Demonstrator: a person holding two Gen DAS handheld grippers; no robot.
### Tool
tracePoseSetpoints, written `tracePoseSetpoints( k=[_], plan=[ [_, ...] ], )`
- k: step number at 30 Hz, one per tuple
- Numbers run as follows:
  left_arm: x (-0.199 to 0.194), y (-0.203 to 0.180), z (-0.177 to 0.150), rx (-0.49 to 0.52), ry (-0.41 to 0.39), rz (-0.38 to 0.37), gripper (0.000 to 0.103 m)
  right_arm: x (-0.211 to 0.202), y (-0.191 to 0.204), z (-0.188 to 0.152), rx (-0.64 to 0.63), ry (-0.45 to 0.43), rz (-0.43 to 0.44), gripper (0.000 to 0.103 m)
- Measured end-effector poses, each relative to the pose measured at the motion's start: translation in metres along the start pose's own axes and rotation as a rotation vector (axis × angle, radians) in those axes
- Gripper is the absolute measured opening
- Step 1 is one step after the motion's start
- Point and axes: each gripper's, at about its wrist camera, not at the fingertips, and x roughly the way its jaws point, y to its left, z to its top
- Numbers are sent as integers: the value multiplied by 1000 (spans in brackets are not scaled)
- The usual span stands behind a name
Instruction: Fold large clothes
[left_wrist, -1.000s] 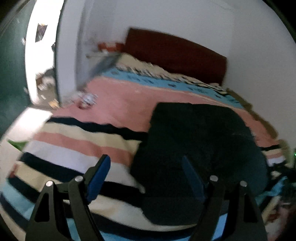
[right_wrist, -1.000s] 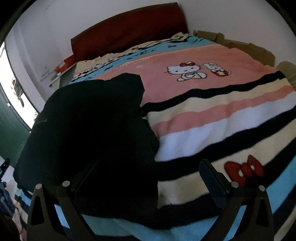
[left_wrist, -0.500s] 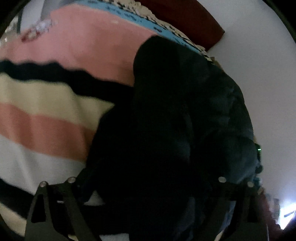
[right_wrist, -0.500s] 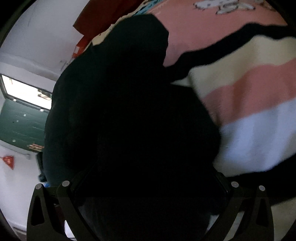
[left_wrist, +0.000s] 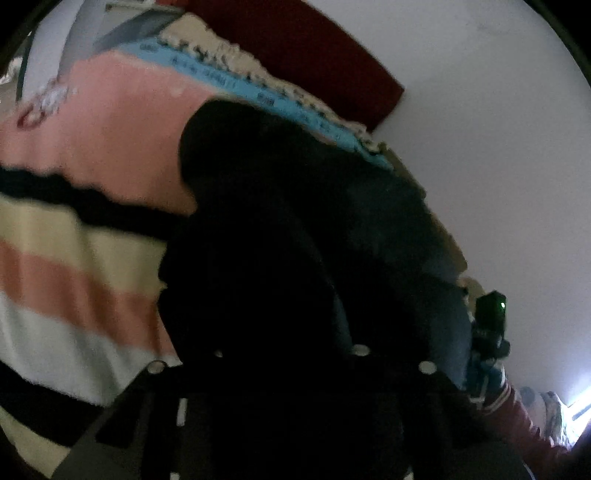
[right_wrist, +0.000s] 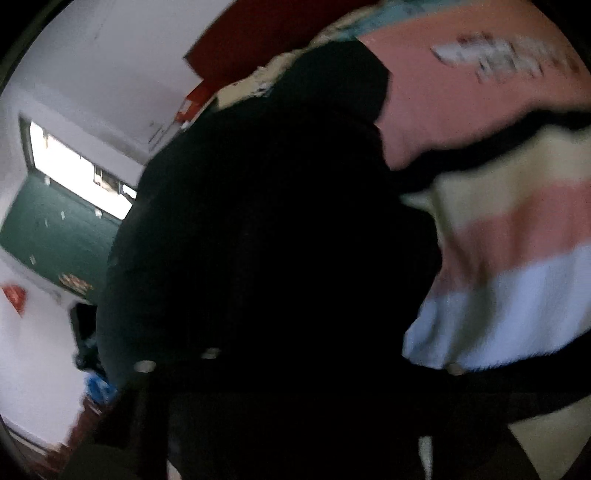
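So the bed (left_wrist: 74, 229) takes up most of both views, covered by a striped blanket (right_wrist: 517, 229) in pink, cream, white and black, with a dark red headboard (left_wrist: 332, 62) at the far end against the wall. Lying on top of that is the big dark garment (left_wrist: 295, 206), which runs lengthwise away from the cameras toward the headboard, its near edge right under both grippers. That's the bit that matters: the near edge sits straight ahead and below each gripper, the left gripper (left_wrist: 291, 369) on the garment's left part and the right gripper (right_wrist: 299, 369) on its right part, so neither hand looks nearer than the other. Both sets of jaws are closing, and dark cloth fills the space between them, but it's so black down there I honestly can't tell whether the pads are actually pinching fabric yet. My guess is the next move lifts that edge toward the headboard.
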Motion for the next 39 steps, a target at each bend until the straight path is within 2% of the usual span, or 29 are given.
tracePoseSetpoints(
  k=[3,8,10,13,17,18,20,22,23,24,25,27,29,32,39],
  plan=[
    [-18,-19,20,24,-60,9,18,-18,32,10,-89,-53,-45,25],
    [-69,-39,22,43,-130,-38,17,-63,63,17,-155,-138,-25,21],
    [-87,-47,8,57,-144,-58,17,-77,74,13,-180,-143,-9,21],
    [-109,-48,-14,57,-135,-64,17,-95,78,-12,-198,-135,26,20],
    [-101,-17,-52,-3,-55,13,18,-80,59,-41,-152,-79,-3,21],
    [-98,-8,-61,-14,-39,43,22,-73,51,-51,-131,-58,-28,22],
    [-102,7,-73,-43,-29,53,30,-70,38,-69,-85,-41,-56,29],
    [-117,14,-79,-55,-36,65,38,-73,23,-75,-27,-57,-77,48],
    [-123,18,-76,-51,-51,90,46,-77,20,-77,-16,-63,-91,55],
    [-132,19,-77,-48,-62,104,50,-84,18,-79,-10,-78,-136,69],
    [-145,23,-77,-55,-77,117,51,-93,16,-80,-10,-100,-183,74],
    [-168,30,-78,-72,-101,175,51,-111,15,-83,2,-122,-232,76],
    [-185,27,-81,-49,-104,281,51,-127,21,-87,-21,-134,-308,76],
    [-205,18,-90,-39,-110,321,51,-148,39,-96,-58,-151,-344,76],
    [-245,-64,-132,100,-144,434,51,-190,110,-159,-165,-183,-385,77]
  ],
)
